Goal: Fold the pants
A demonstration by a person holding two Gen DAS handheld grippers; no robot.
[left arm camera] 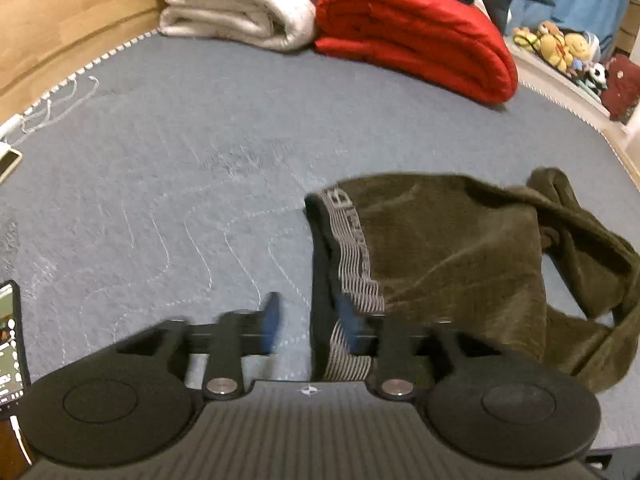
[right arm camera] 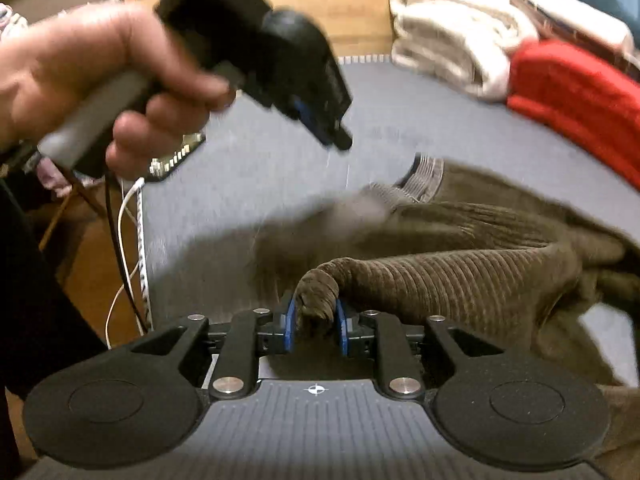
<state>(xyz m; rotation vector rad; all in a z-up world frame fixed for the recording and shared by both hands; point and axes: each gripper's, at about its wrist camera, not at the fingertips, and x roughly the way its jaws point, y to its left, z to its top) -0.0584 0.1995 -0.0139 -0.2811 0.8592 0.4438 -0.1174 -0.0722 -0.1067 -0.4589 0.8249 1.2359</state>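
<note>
Olive-brown corduroy pants (left arm camera: 460, 248) with a grey striped waistband (left arm camera: 356, 260) lie crumpled on the grey-blue bed cover (left arm camera: 180, 160). My left gripper (left arm camera: 310, 316) is open, its fingers on either side of the waistband edge at the near end. In the right wrist view the pants (right arm camera: 460, 272) spread to the right, and my right gripper (right arm camera: 316, 316) is shut on a bunched end of the fabric. The left gripper (right arm camera: 332, 136), held in a hand, hovers above the bed near the waistband (right arm camera: 424, 176).
A folded white blanket (left arm camera: 236, 4) and a folded red blanket (left arm camera: 416, 36) lie at the far side of the bed. Stuffed toys (left arm camera: 560, 44) sit at far right. A phone (left arm camera: 12, 340) and cables (right arm camera: 124, 240) are by the left edge.
</note>
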